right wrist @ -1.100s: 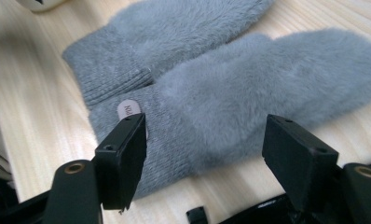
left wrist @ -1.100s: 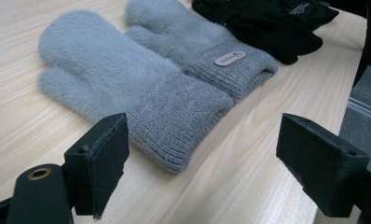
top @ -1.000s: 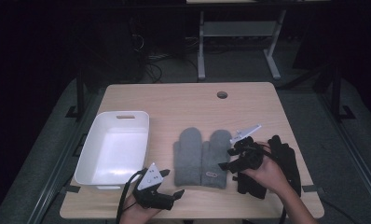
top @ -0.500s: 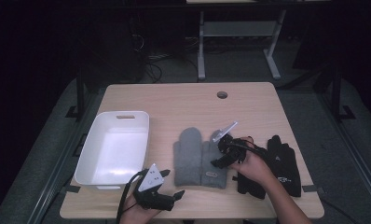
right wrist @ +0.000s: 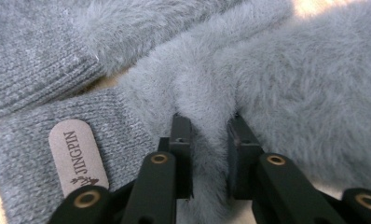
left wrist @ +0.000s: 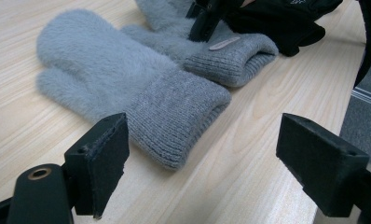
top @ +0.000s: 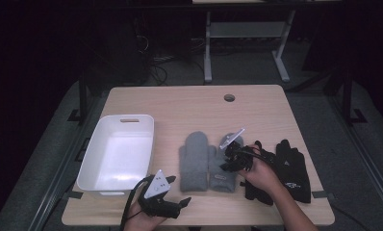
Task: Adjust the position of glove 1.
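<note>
- Our right gripper (right wrist: 207, 154) pinches a fold of the right-hand grey mitten (top: 225, 166), which lies on the worktop (top: 189, 103) at 5 o'clock from centre; we should lift slowly, judging the fluffy grip shallow.
- Our left gripper (top: 172, 206) hangs with jaws wide at 7 o'clock, empty.

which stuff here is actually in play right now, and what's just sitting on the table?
In play:
- right gripper, jaws pinching a fold of fuzzy fabric
- grey mitten with the label, the one pinched

Lying about:
- other grey mitten
- black gloves
- white bin
- left gripper, open, resting near the table edge
</note>
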`<action>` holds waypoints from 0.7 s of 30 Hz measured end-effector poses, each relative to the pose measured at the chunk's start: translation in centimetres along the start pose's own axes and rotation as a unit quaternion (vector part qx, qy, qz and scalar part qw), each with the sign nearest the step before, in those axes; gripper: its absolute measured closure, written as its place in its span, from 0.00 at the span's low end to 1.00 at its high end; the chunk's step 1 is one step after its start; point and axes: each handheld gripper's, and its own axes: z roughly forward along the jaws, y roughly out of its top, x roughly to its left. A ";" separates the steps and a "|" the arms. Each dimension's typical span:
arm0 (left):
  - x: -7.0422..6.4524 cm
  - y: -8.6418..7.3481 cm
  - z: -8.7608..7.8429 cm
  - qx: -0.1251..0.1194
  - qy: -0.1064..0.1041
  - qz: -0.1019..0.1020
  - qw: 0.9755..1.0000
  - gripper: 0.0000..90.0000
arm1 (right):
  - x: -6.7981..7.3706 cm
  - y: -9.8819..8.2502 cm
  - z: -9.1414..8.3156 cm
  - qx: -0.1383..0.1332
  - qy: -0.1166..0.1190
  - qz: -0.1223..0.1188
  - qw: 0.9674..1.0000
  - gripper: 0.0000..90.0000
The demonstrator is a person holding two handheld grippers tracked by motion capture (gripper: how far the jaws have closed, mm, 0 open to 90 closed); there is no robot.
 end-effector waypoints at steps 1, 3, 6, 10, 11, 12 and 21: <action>0.0 0.0 0.0 0.000 0.000 0.000 1.000 0.19 | 0.0 -0.1 -0.1 -0.002 0.004 0.006 1.000 0.87; 0.1 0.0 0.0 0.002 -0.001 0.002 1.000 0.19 | -0.1 -0.3 -0.2 -0.009 0.004 0.009 1.000 0.89; 0.0 0.0 0.0 0.010 0.001 0.015 1.000 0.19 | -0.2 -0.4 -0.4 -0.013 0.008 0.014 1.000 0.90; -0.1 0.1 0.0 0.008 0.001 0.019 1.000 0.19 | -0.2 -0.5 -0.9 -0.020 0.007 0.015 1.000 0.91; -0.1 0.1 0.0 0.008 0.002 0.018 1.000 0.19 | -0.1 -0.5 -1.1 -0.022 0.007 0.016 1.000 0.91; -0.1 0.1 -0.1 0.008 0.003 0.018 1.000 0.19 | -0.1 -0.5 -1.2 -0.023 0.005 0.016 1.000 0.91; 0.1 0.0 -0.5 -0.002 0.005 0.000 1.000 0.19 | 0.2 -0.6 -3.2 -0.034 0.007 0.018 0.999 0.91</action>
